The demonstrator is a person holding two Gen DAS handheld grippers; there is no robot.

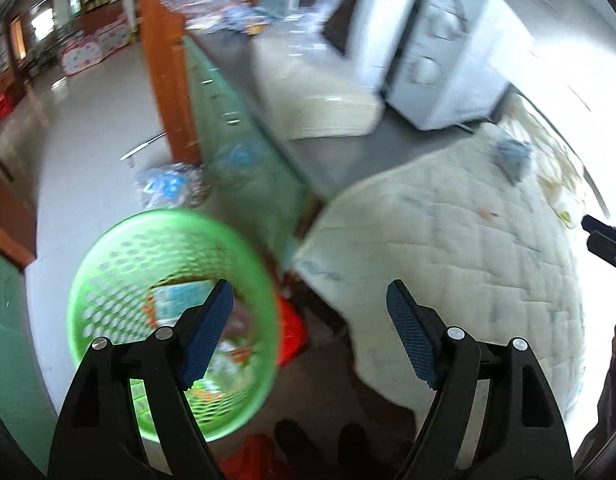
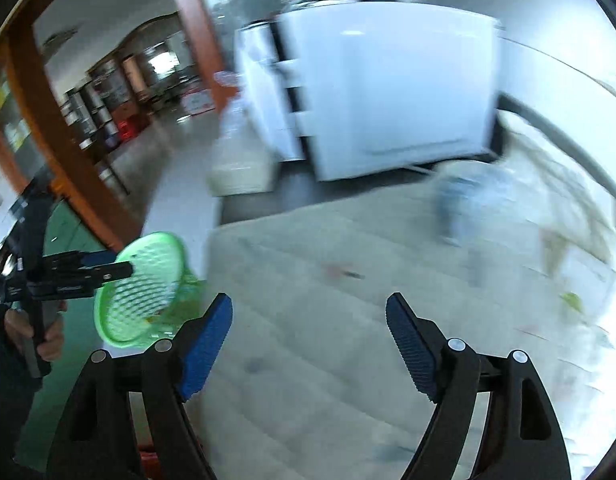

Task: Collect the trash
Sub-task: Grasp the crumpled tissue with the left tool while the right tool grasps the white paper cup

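A green perforated basket point(image 1: 120, 280) stands on the floor at the lower left of the left wrist view, with wrappers and paper trash inside point(image 1: 180, 296). My left gripper point(image 1: 310, 300) is open and empty, between the basket and a quilted mattress point(image 1: 468, 264). A crumpled blue-grey wrapper point(image 1: 512, 156) and small scraps point(image 1: 488, 213) lie on the mattress. In the right wrist view my right gripper point(image 2: 308, 314) is open and empty above the mattress point(image 2: 328, 340). The basket point(image 2: 144, 284) is at its left, the blurred wrapper point(image 2: 460, 196) far right, a green scrap point(image 2: 572, 300) at the right edge.
A white appliance point(image 1: 440, 56) stands behind the mattress, also in the right wrist view point(image 2: 388, 92). A green cabinet point(image 1: 236, 132) and a brown post point(image 1: 164, 60) stand left of it. A bag of wrappers point(image 1: 172, 186) lies on the floor. Red items point(image 1: 290, 332) sit beside the basket.
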